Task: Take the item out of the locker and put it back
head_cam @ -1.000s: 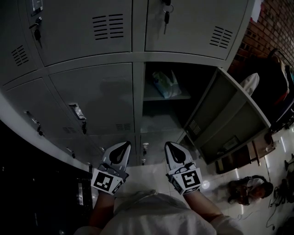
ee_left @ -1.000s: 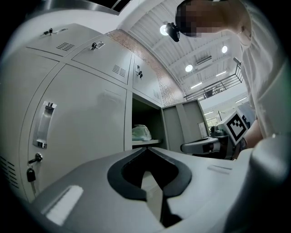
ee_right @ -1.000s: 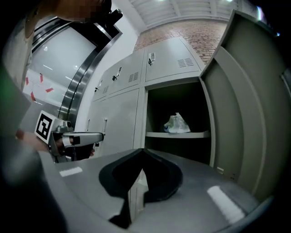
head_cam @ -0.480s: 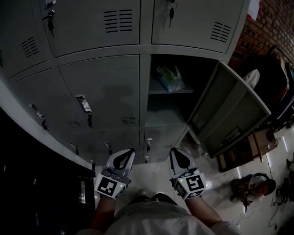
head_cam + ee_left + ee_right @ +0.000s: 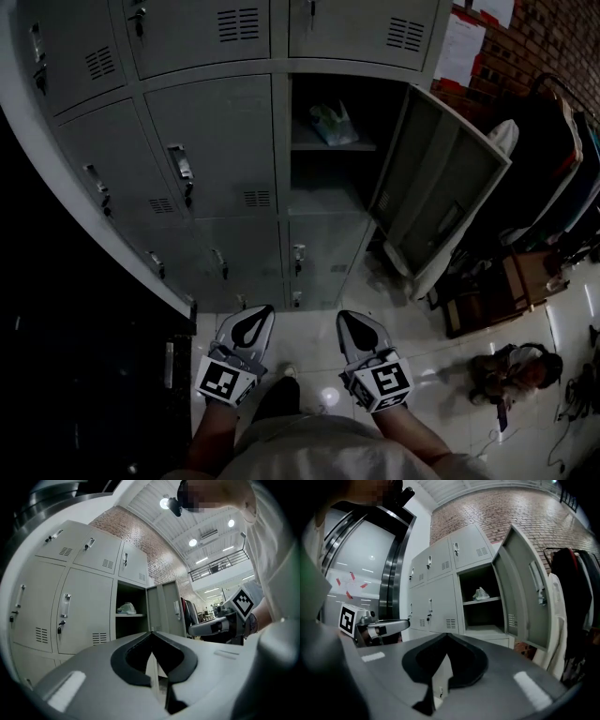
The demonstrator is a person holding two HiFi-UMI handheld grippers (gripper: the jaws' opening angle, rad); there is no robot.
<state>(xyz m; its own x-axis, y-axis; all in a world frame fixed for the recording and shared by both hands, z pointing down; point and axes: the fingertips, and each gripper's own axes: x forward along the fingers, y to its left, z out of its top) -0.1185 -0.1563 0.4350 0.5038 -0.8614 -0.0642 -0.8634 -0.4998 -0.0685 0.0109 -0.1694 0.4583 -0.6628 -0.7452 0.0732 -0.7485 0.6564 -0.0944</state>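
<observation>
item (image 5: pixel 330 124) on locker shelf (image 5: pixel 361 146), far from fingers (image 5: pixel 247 324)

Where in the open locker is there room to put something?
Under the shelf, the locker's bottom part is bare, between its left wall and the open door. The shelf itself is crowded by the bag, with slim gaps beside it.
</observation>
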